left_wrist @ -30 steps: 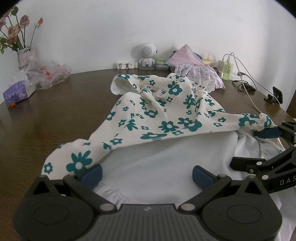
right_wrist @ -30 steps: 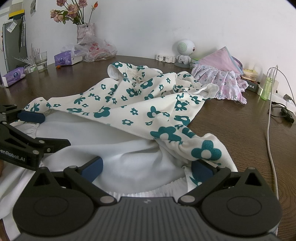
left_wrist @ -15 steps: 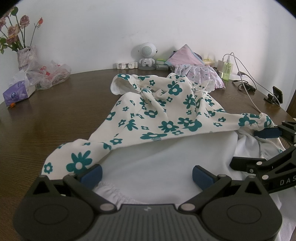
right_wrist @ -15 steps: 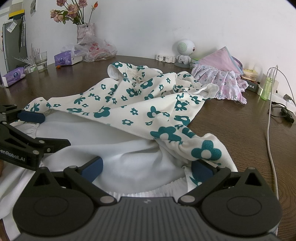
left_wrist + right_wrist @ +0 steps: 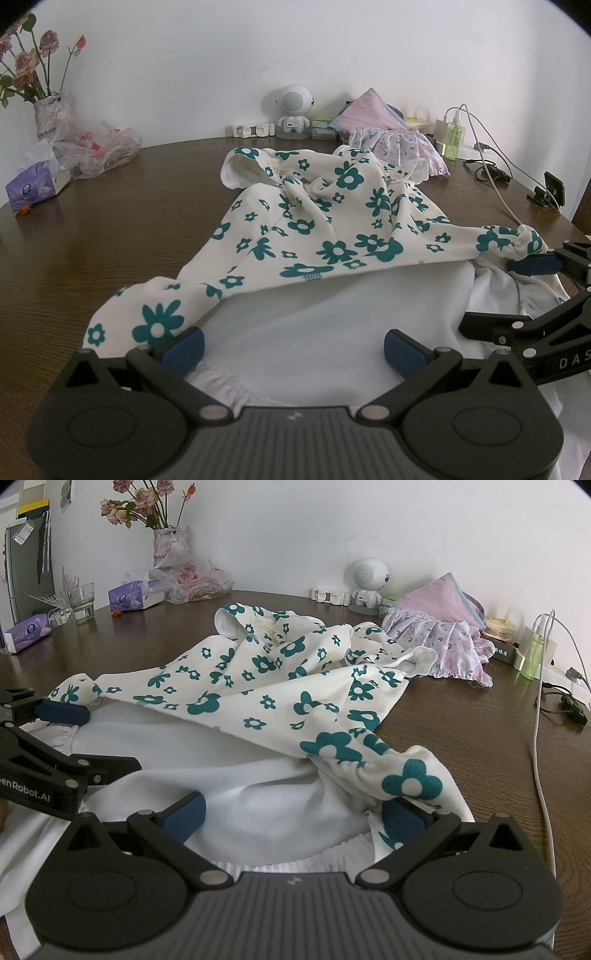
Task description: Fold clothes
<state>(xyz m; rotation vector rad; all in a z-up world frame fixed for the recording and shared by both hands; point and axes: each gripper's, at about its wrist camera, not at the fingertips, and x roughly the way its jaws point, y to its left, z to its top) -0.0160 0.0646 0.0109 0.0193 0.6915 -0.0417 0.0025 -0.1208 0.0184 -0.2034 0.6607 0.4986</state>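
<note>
Over brown table [image 5: 110, 221], both hand-held grippers [image 5: 293, 349] [image 5: 293, 814] gape wide, straddling floral garment [image 5: 332, 229].

"What is that cloth?"

"It's a white dress with green flowers [image 5: 332, 229], lying spread out and wrinkly on the brown table [image 5: 110, 221]."

"Is it flat?"

"No. The far end is bunched up near the pink clothes [image 5: 439, 627]. The near end is flipped open, so you see the plain white inside [image 5: 314, 325]."

"Where is the pink pile?"

"At the table's back edge, just beside the dress."
</note>
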